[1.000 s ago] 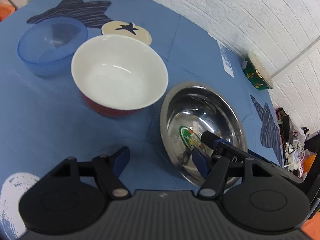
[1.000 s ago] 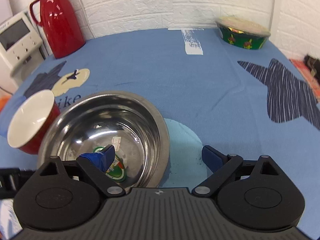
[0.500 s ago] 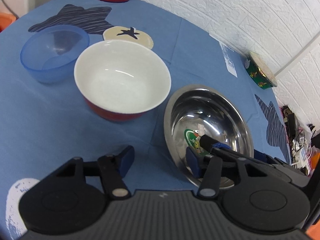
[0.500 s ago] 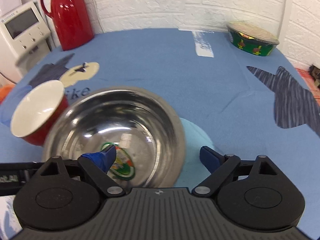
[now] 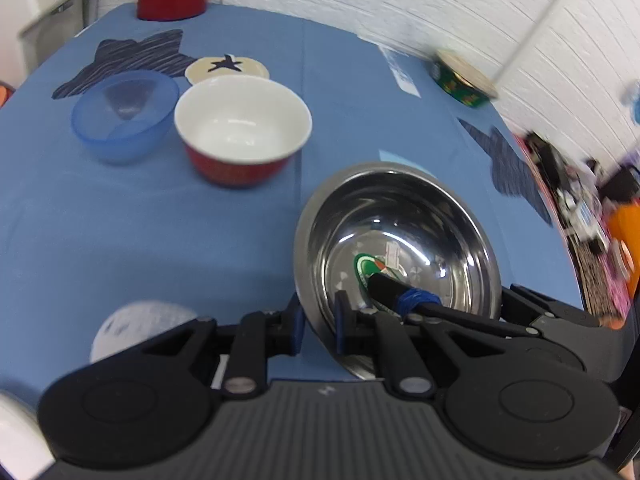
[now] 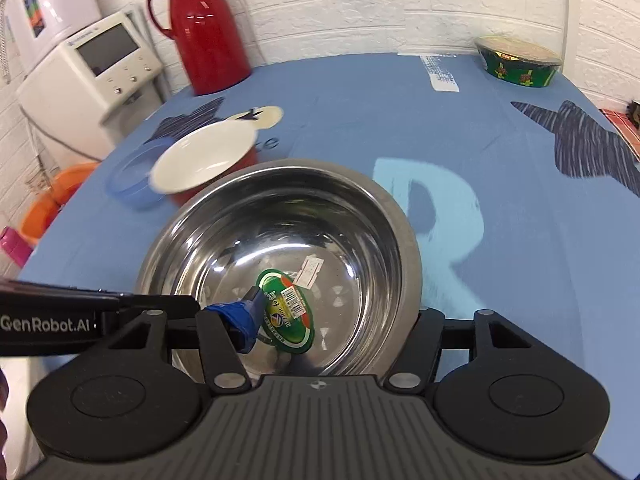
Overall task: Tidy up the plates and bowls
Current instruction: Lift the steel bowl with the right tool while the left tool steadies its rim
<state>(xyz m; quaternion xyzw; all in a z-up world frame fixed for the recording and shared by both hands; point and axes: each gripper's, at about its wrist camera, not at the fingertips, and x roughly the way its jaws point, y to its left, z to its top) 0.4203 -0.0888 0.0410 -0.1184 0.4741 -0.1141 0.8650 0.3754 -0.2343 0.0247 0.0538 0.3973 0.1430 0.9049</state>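
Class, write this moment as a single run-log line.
left gripper: pinching near rim of steel bowl | right gripper: straddling bowl's opposite rim, grip unclear | red bowl, blue bowl: untouched

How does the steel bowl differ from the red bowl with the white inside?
The shiny stainless steel bowl is wider and shallower; the red bowl with the white inside is narrower and deeper. The steel bowl has a green sticker in its bottom; the red bowl is bare inside. The left claw straddles the steel bowl's rim; the red bowl stands free beside a translucent blue bowl. Both are empty, open side up.
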